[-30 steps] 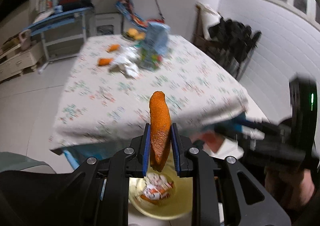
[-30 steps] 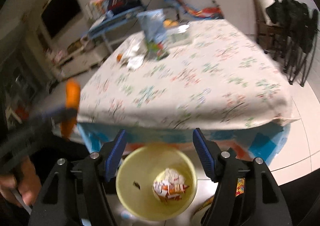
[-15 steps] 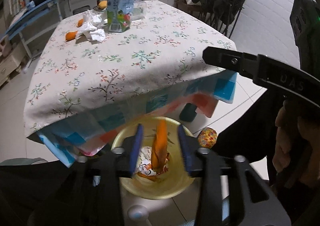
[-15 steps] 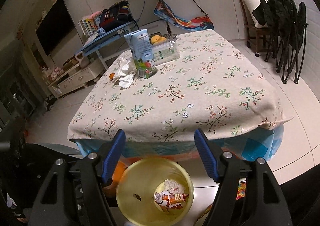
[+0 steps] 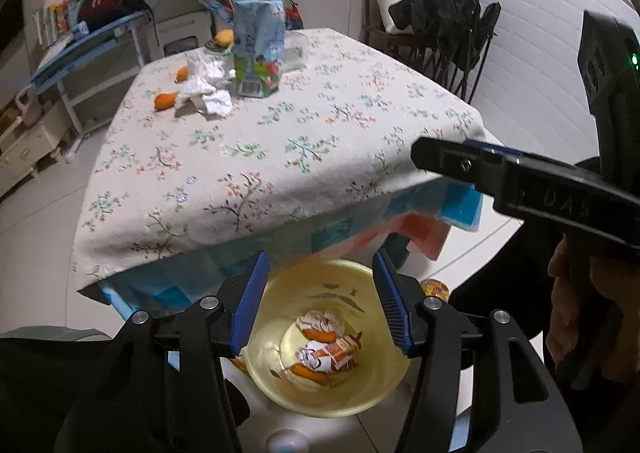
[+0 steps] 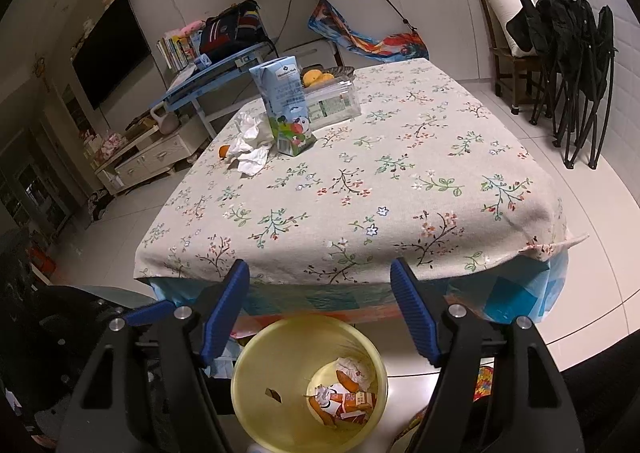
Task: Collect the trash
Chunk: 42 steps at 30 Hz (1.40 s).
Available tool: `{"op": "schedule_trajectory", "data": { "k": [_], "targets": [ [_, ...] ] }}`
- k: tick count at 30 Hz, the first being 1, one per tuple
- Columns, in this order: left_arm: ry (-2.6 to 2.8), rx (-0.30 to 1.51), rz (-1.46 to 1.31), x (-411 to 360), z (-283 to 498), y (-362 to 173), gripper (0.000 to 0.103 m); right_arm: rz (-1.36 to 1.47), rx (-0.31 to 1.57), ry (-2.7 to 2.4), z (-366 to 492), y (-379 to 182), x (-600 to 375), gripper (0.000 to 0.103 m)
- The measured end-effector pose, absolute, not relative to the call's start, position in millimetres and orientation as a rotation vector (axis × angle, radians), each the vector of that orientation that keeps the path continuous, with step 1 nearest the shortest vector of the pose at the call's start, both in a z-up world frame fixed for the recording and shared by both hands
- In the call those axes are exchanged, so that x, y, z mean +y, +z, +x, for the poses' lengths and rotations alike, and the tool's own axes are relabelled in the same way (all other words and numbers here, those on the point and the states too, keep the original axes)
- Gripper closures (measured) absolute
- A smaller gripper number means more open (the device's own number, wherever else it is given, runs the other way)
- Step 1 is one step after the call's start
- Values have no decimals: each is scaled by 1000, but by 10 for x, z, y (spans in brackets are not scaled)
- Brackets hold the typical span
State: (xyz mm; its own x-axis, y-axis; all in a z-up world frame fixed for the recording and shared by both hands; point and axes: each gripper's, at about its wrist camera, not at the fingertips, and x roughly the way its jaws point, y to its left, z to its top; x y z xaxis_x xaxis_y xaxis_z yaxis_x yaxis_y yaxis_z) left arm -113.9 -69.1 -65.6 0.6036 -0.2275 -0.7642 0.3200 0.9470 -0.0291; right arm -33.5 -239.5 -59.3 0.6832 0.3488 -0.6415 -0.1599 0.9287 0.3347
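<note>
Left wrist view: my left gripper (image 5: pixel 318 299) just opened, empty above bin (image 5: pixel 280 393). Next peel (image 5: pixel 166 101) far across table, up-left, long axis sideways; left hand nearer.

Both wrist cameras look forward and steeply down past their own jaws, from close above the yellow bin (image 5: pixel 326 337) (image 6: pixel 308 381) on the floor. Beyond the jaws, both views share the floral-clothed desk (image 5: pixel 280 157) (image 6: pixel 360 189).

Dim indoor light, sharp centre, fisheye bending, dark vignetted corners
</note>
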Motion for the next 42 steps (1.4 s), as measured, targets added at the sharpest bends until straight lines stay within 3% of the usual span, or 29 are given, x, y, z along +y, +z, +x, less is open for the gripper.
{"op": "schedule_trajectory", "data": {
  "k": [42],
  "targets": [
    [-106,762,-31,-252,-996,-440,30,220,751,308,-328,-561,-2277,31]
  ]
}}
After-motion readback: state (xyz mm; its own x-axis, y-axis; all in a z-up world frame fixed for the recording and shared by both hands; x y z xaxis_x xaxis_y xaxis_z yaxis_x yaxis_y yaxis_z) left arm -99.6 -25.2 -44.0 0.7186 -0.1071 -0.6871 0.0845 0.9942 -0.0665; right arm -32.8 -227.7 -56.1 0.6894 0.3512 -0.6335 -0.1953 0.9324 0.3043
